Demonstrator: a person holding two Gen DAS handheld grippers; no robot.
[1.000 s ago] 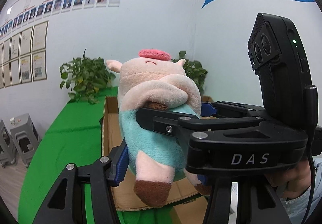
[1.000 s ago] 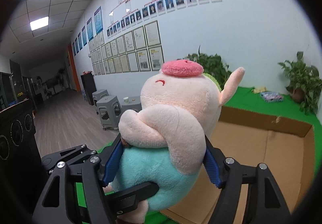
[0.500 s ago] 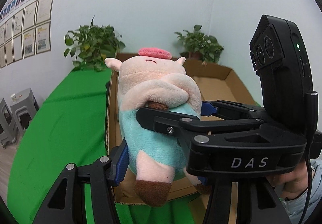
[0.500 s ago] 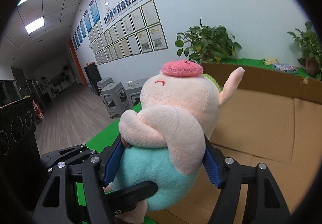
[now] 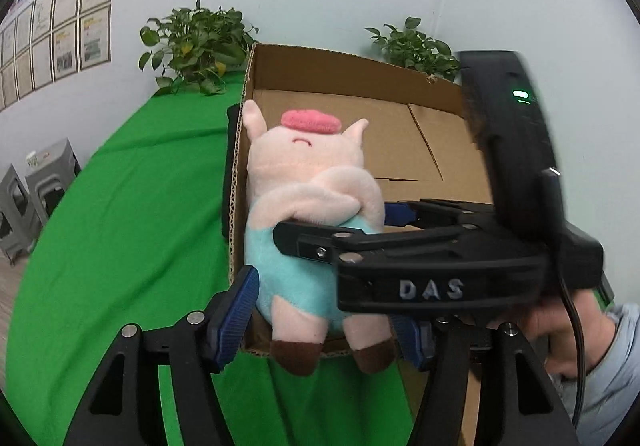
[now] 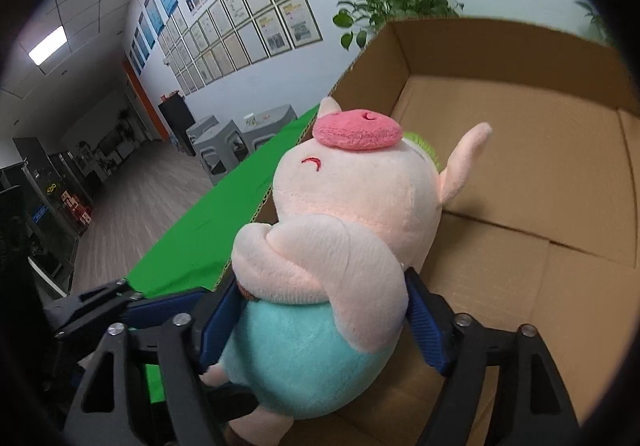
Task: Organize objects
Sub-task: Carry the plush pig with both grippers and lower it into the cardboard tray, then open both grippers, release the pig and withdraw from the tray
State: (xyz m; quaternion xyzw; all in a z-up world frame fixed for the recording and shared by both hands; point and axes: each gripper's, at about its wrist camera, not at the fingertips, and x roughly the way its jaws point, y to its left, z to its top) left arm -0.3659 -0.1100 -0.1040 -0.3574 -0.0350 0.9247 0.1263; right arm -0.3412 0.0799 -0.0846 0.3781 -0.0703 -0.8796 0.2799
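A plush pig [image 5: 308, 213] with a pink head, a pink snout and a teal belly hangs over the near left corner of an open cardboard box [image 5: 400, 85]. My right gripper [image 6: 320, 322] is shut on its belly; it crosses the left wrist view [image 5: 332, 230]. My left gripper [image 5: 324, 320] stands wider around the pig's legs, its blue pads [image 5: 236, 310] a little apart from the plush. The pig also shows in the right wrist view [image 6: 344, 221], tilted toward the box [image 6: 520, 165].
The box lies on a green cloth table [image 5: 120, 226]. Two potted plants [image 5: 196, 45] stand behind it against the white wall. Grey stools [image 5: 36, 185] stand on the floor at the left. A person's sleeve [image 5: 600, 366] is at the right.
Both grippers and the pig have tipped downward and come over the box. The left gripper's pads have spread away from the pig; the right gripper keeps its hold.
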